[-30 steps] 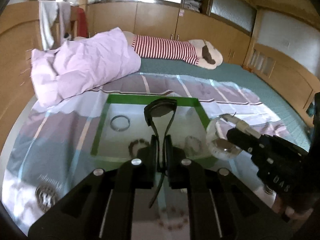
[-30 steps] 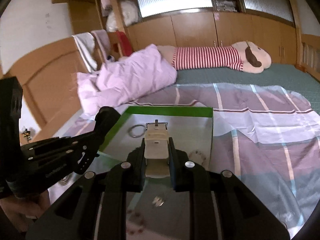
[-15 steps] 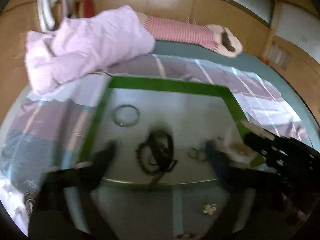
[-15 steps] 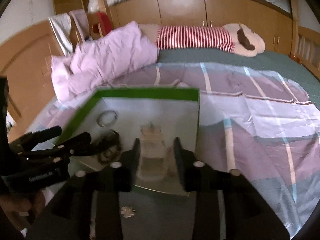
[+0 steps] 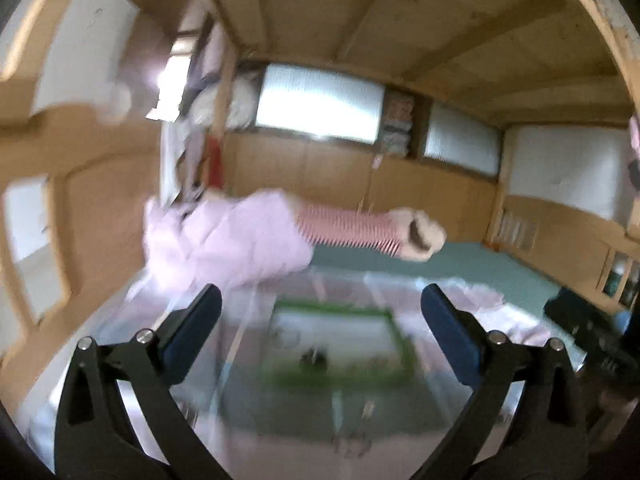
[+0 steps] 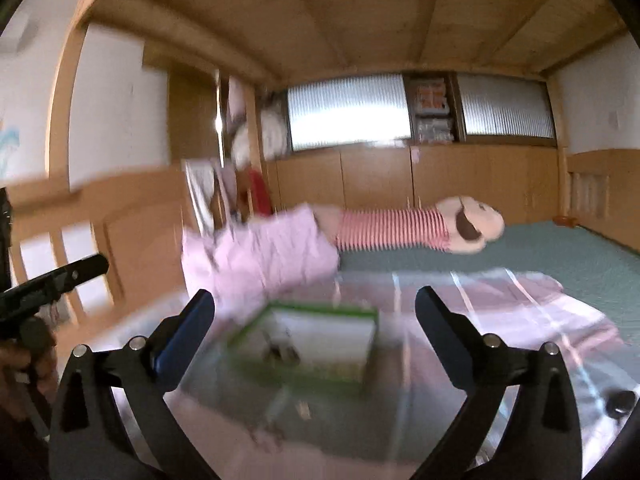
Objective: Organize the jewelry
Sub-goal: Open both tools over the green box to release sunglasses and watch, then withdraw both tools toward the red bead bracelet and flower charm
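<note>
Now both grippers (image 5: pixel 320 312) (image 6: pixel 314 316) near level — jaws just opened wide, nothing between

A green-edged tray (image 5: pixel 394 322) with a pale floor lies flat on the striped sheet spread over the bed, its far rim toward the pink quilt. Small dark pieces of jewelry (image 5: pixel 316 356) sit near its front edge, too blurred to tell apart. From the right wrist view the tray (image 6: pixel 362 314) shows dark jewelry (image 6: pixel 280 350) left of its middle
</note>
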`<control>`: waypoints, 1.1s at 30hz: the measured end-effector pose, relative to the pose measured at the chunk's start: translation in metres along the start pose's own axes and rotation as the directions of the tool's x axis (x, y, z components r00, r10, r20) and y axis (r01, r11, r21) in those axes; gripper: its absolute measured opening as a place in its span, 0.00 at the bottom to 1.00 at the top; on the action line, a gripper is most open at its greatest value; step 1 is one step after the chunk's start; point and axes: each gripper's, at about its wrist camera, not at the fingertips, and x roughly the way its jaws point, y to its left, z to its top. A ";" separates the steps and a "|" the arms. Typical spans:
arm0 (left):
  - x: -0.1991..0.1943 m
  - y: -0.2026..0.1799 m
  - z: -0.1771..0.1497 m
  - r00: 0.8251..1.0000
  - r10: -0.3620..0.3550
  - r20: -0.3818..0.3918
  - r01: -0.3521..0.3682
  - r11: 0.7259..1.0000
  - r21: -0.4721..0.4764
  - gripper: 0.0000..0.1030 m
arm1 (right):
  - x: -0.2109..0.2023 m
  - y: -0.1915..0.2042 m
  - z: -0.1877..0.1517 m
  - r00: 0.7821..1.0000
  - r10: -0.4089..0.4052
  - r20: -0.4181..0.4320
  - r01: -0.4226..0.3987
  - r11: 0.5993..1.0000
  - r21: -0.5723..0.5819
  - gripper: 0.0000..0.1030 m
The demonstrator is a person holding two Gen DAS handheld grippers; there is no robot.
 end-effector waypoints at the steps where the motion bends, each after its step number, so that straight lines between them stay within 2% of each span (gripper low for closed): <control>1: -0.003 0.000 -0.022 0.998 0.033 -0.062 -0.034 0.999 -0.015 0.96 | -0.002 0.004 -0.009 0.999 -0.004 -0.037 0.003 1.000 -0.018 0.95; 3: -0.004 -0.005 -0.047 0.984 0.054 -0.170 -0.059 0.998 -0.023 0.96 | -0.005 0.012 -0.029 0.991 -0.020 -0.134 0.013 0.999 -0.051 0.95; 4: -0.007 -0.009 -0.058 0.980 0.030 -0.194 -0.034 0.999 -0.020 0.96 | -0.005 0.013 -0.040 0.983 -0.029 -0.180 0.021 0.999 -0.044 0.95; 7: -0.010 -0.026 -0.074 0.972 0.050 -0.228 -0.032 0.996 0.083 0.96 | 0.004 0.015 -0.067 0.948 -0.015 -0.318 0.025 0.999 0.026 0.95; 9: -0.006 -0.029 -0.080 0.965 0.072 -0.253 -0.041 0.991 0.125 0.96 | 0.008 0.020 -0.075 0.933 -0.007 -0.359 0.026 0.998 0.048 0.95; 12: 0.011 -0.021 -0.092 0.929 0.082 -0.361 -0.052 0.994 0.092 0.96 | 0.007 0.028 -0.074 0.944 -0.034 -0.328 0.044 0.999 0.024 0.95; 15: 0.021 -0.010 -0.097 0.905 0.073 -0.418 -0.062 0.997 0.038 0.96 | 0.010 0.025 -0.075 0.939 -0.024 -0.343 0.044 0.998 0.052 0.95; 20: 0.020 -0.013 -0.102 0.902 0.086 -0.424 -0.062 0.996 0.068 0.96 | 0.017 0.029 -0.074 0.936 -0.034 -0.350 0.053 0.997 0.047 0.95; 26: 0.015 -0.019 -0.103 0.906 0.078 -0.416 -0.041 0.994 0.097 0.96 | 0.019 0.029 -0.075 0.935 -0.037 -0.352 0.057 0.997 0.045 0.95; 33: 0.021 -0.024 -0.106 0.898 0.070 -0.435 -0.027 0.994 0.104 0.96 | 0.025 0.028 -0.077 0.930 -0.031 -0.365 0.055 0.997 0.054 0.95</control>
